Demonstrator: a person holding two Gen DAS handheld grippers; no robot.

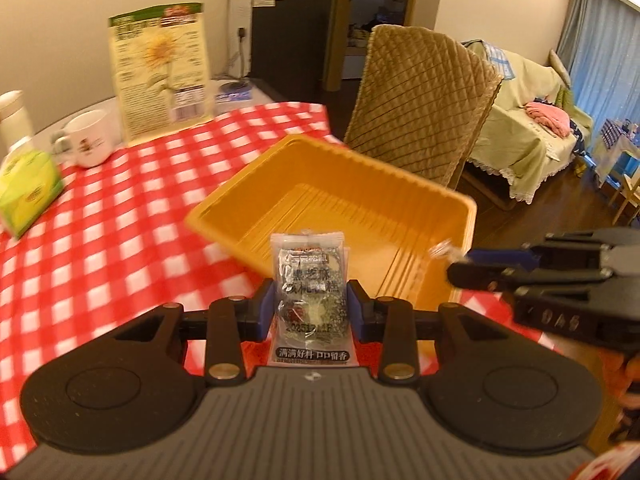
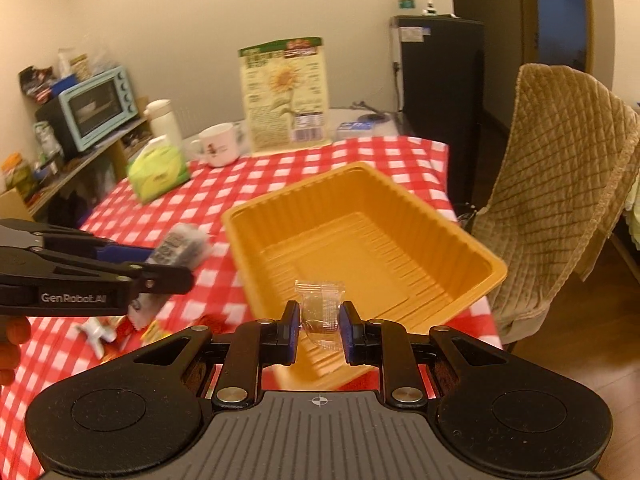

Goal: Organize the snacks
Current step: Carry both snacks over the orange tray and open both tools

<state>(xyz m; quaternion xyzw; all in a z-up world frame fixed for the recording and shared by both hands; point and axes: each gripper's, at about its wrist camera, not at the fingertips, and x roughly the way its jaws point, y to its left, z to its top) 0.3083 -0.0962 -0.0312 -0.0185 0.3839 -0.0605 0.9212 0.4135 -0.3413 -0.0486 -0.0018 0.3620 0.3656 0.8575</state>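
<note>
In our left tool (image 1: 311,312) we held a black-sesame snack packet (image 1: 309,280), the blue pads closed narrowly against its two sides, the packet upright with its top above the near wall of the orange tray (image 1: 466,216). Our right tool (image 2: 319,320) was closed just as narrowly on a small clear-wrapped snack (image 2: 320,312), which hung over the tray's near corner. Both snacks were off the desk (image 2: 400,156) and in the air. The tray itself looked bare inside, its ribbed floor showing.

To do the drop well, we judged that each packet should be carried past the rim and lowered toward the floor before the pads parted, so nothing bounced out. The tools were near one another, so we thought it wise to release one at a time. A few more small snacks (image 2: 132,326) lay on the checked cloth at the near left, blurred, waiting for later trips.

Farther back stood a green tissue box (image 2: 158,174), a white mug (image 2: 218,146) and a sunflower-printed bag (image 2: 286,96), well apart from the tray.
</note>
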